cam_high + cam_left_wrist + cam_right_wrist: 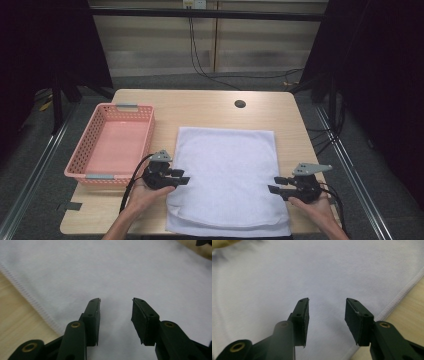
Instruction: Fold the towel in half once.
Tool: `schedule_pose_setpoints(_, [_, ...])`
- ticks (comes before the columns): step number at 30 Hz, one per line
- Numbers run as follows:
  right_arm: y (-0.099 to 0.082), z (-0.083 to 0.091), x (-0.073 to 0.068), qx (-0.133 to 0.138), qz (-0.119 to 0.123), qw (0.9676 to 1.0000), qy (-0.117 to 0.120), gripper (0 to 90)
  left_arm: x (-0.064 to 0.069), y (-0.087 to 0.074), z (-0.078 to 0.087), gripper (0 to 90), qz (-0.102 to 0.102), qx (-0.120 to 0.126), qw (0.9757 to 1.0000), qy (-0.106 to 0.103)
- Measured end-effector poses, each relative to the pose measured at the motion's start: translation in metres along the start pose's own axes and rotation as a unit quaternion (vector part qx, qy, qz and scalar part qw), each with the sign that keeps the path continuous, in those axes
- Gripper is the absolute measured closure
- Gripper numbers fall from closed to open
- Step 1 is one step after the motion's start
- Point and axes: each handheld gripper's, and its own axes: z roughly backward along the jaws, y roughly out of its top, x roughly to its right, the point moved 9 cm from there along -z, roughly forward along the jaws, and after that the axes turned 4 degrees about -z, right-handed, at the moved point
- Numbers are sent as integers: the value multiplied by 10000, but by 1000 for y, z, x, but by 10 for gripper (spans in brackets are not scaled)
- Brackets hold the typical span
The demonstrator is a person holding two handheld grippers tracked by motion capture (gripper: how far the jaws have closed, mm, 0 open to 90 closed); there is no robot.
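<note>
Over towel (227, 175), both claws agape, empty.

Both hands come in from the counter's near edge; the left tongs (184, 177) and right tongs (274, 184) point inward, jaws apart, gripping nothing.

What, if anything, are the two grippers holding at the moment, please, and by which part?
Nothing is held. The left gripper and right gripper both stand open over the towel, with no cloth between their fingers.
</note>
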Motion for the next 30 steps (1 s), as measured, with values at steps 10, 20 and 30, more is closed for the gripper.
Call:
schedule_pose_setpoints(10, [13,-33,27,-127,-123,9991,-392,447,-19,0,-14,602,-1,-182,9986,487])
schedule_pose_setpoints(20, [16,-51,36,-294,14,9962,-821,507,-16,-7,-14,723,-41,-174,9974,694])
schedule_pose_setpoints(30, [9,-40,40,-368,-143,9968,-699,591,-1,-14,-9,703,45,-141,9992,374])
